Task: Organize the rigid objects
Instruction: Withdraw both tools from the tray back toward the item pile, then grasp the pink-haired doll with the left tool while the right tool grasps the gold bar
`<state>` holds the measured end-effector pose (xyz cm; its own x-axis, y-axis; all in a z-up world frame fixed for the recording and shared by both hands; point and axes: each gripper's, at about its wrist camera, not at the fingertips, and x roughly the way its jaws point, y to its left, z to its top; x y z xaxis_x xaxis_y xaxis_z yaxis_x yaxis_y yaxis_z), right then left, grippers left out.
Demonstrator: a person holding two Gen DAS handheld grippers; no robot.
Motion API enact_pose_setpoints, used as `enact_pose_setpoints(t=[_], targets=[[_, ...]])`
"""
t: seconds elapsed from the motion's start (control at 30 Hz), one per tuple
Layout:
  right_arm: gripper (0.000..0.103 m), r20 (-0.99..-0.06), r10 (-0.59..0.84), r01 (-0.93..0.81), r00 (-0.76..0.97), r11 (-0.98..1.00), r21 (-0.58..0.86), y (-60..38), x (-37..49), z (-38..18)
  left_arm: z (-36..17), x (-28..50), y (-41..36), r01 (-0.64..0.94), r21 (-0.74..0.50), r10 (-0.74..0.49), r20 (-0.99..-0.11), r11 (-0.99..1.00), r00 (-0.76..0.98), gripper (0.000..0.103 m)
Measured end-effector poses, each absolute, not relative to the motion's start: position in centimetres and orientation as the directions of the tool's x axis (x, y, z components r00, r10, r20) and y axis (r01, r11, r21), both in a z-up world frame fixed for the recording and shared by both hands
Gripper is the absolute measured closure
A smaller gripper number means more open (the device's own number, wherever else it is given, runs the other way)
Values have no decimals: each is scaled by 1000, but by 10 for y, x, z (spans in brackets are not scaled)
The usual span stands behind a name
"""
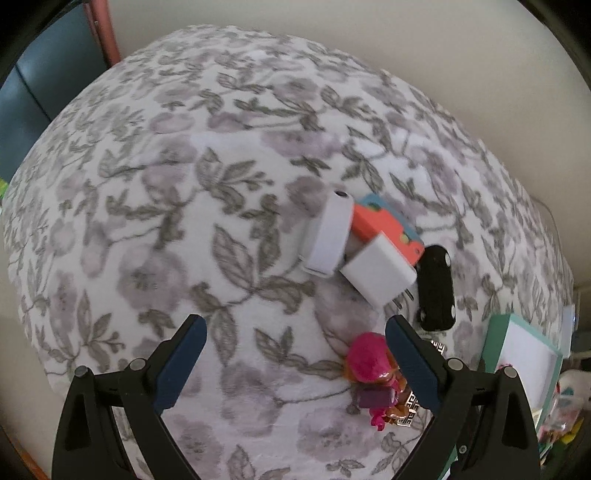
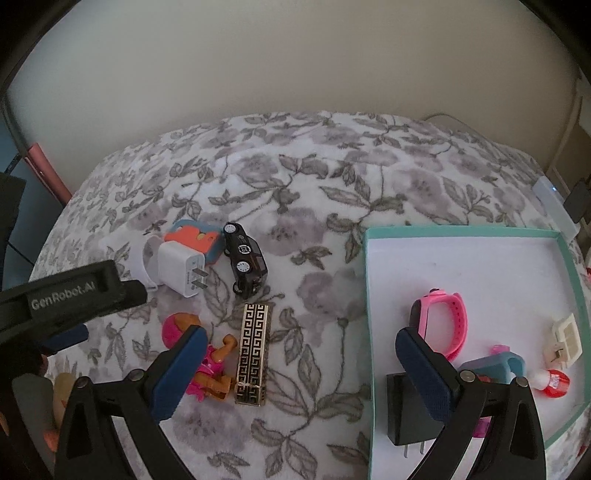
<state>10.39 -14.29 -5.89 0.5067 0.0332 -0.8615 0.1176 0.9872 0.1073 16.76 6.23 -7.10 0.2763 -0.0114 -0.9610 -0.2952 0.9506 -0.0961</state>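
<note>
On the floral blanket lie a white plug charger (image 2: 181, 270), a white band (image 1: 328, 233), an orange and blue box (image 2: 195, 238), a black toy car (image 2: 245, 259), a gold and black patterned bar (image 2: 254, 352) and a pink-haired doll (image 2: 207, 363). My left gripper (image 1: 295, 328) is open above the blanket, the doll (image 1: 373, 373) by its right finger. My right gripper (image 2: 301, 338) is open and empty, over the bar and the edge of the teal tray (image 2: 367, 295). The tray holds a pink watch (image 2: 445, 325), a black charger (image 2: 404, 410) and small items.
The left gripper body (image 2: 70, 295) reaches in from the left in the right wrist view. A cream wall (image 2: 295, 74) backs the blanket. A white device (image 2: 556, 205) lies beyond the tray. A pink post (image 1: 105, 33) stands at the far left corner.
</note>
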Motion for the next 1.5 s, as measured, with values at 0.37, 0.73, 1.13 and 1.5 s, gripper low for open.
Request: enact_pose_setpoints(t=[0.37, 0.73, 1.13, 1.5], targets=[[0, -870, 11, 149, 493, 984, 97, -155, 110, -65, -96, 179, 41, -238, -131, -83, -976, 962, 202, 6], [0, -874, 5, 184, 486, 977, 108, -168, 108, -65, -106, 179, 16, -172, -147, -118, -979, 974, 167, 39], [0, -876, 14, 180, 482, 977, 115, -166, 108, -67, -108, 176, 15, -170, -176, -147, -975, 970, 168, 59], [10, -880, 47, 87, 473, 991, 100, -141, 110, -73, -97, 173, 54, -239, -71, -27, -983, 968, 182, 59]])
